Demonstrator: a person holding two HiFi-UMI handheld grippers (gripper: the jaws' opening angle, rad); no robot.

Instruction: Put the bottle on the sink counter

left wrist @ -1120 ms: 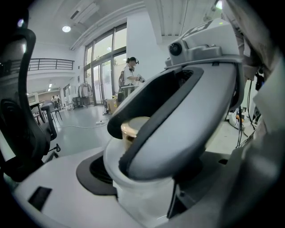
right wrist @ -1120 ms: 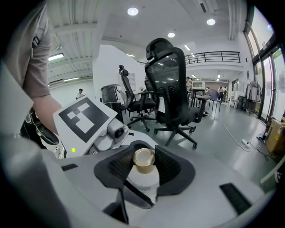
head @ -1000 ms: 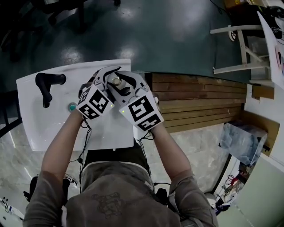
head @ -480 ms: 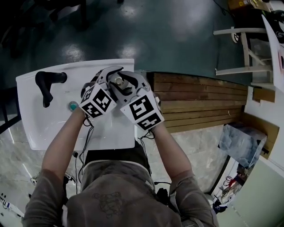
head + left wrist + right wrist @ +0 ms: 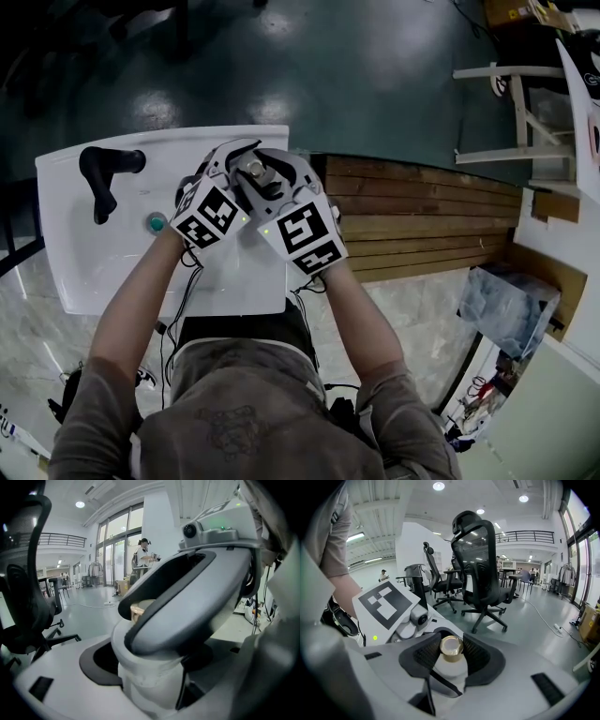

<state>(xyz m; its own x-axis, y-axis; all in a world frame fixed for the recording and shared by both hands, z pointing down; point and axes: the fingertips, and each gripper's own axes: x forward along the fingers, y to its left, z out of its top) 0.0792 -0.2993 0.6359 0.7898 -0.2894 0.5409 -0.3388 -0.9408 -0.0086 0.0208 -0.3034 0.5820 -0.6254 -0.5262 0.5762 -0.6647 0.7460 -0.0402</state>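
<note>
Bottle: white with a gold cap, the bottle (image 5: 251,171) stands upright near the far right corner of the sink counter (image 5: 112,272), well away from the faucet (image 5: 101,173) at the left edge.
Left gripper: the left gripper (image 5: 225,169) has its jaws closed around the bottle's white body, low down.
Right gripper: the right gripper (image 5: 268,176) has its dark pads pressed in on the neck, just under the cap.
Doing it well: I'd keep the bottle upright and bring it straight down onto flat counter, clear of the right edge. I'd open one gripper first, and the other only once the bottle stands by itself.
Hard to see: both grippers cover the bottle's base, so I can't tell whether it already rests on the counter. Its label and full height are hidden too.
</note>
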